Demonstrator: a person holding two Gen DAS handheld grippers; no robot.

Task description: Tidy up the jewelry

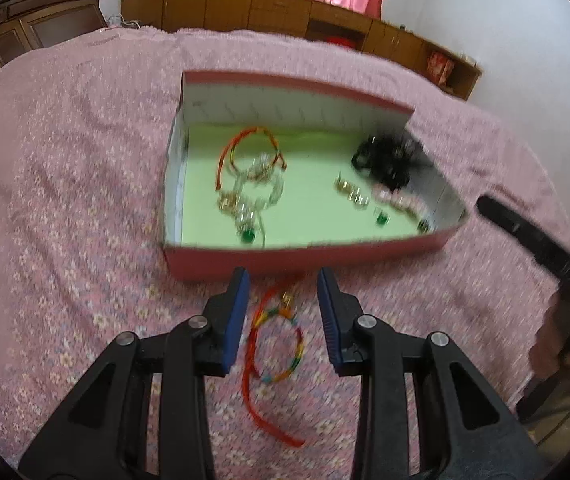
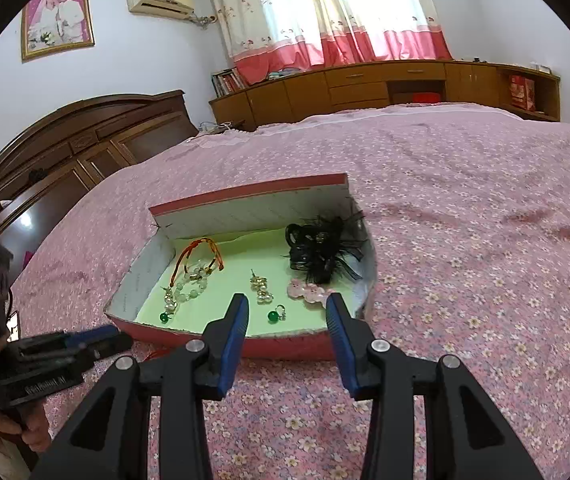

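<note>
Rainbow-beaded red cord bracelet (image 1: 275, 344) lying loose on the pink floral bedspread (image 1: 65, 200), near side of red box (image 1: 305, 254). Left gripper (image 1: 283, 280) and right gripper (image 2: 287, 306) both partly open, gripping nothing.

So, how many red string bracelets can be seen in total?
2. One red string bracelet lies inside the box, at its left side. The other bracelet lies on the bedspread before the box. Others may be hidden.

Shallow red box (image 2: 285, 347) with pale green floor on my bed, red cord bracelet (image 2: 199, 258) and bead strand (image 2: 189, 286) at left, gold earrings (image 2: 261, 288) centre, black feathered hairpiece (image 2: 321, 254) right, multicoloured bracelet (image 1: 281, 344) lying outside the box's near wall.
</note>
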